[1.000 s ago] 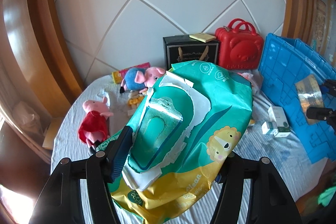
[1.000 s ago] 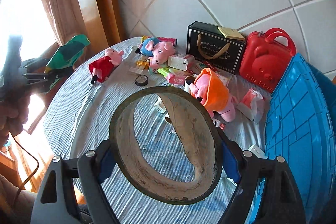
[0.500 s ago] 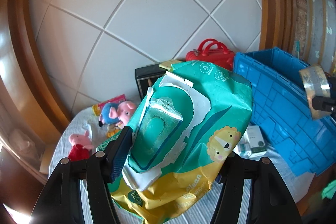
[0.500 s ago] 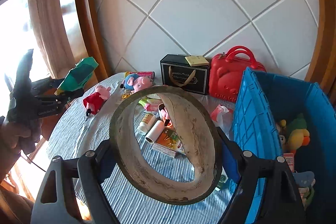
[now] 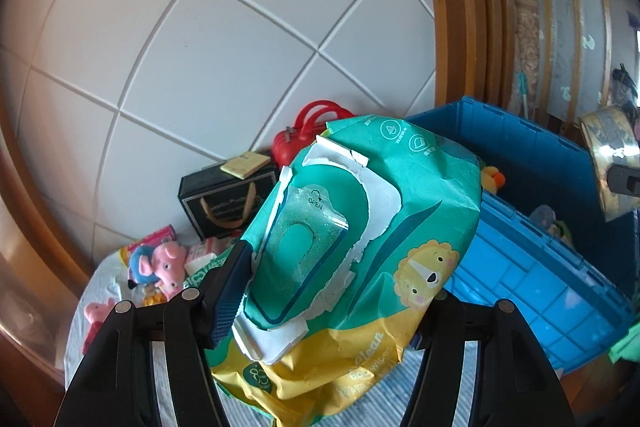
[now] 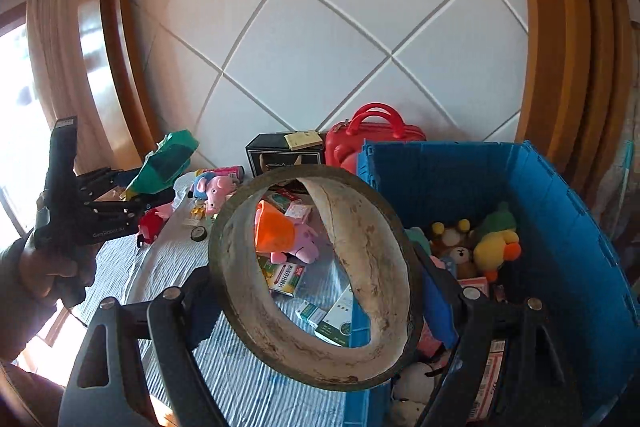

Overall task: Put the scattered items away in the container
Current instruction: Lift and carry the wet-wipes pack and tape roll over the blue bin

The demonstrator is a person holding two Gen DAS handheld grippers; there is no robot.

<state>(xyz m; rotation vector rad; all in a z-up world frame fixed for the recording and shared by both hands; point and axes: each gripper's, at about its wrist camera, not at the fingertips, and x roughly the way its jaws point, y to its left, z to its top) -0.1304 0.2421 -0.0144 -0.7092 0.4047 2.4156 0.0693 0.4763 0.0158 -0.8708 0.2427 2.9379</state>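
You are holding two things, one per gripper.
Your left gripper (image 5: 332, 291) fingers are clamping one wipes pack (image 5: 360, 239); your right gripper (image 6: 316, 291) fingers are gripping one tape roll (image 6: 320, 279) beside one blue bin (image 6: 560, 227).

— Any print you can read?
— "OPEN" with a curved arrow on the clear flap of the wipes pack (image 5: 360, 227), and "clean" on its yellow band.
— Elsewhere?
— Pale lettering on the left gripper (image 6: 160, 201) body, too blurred. The medicine boxes (image 6: 286, 277) carry unreadable characters.
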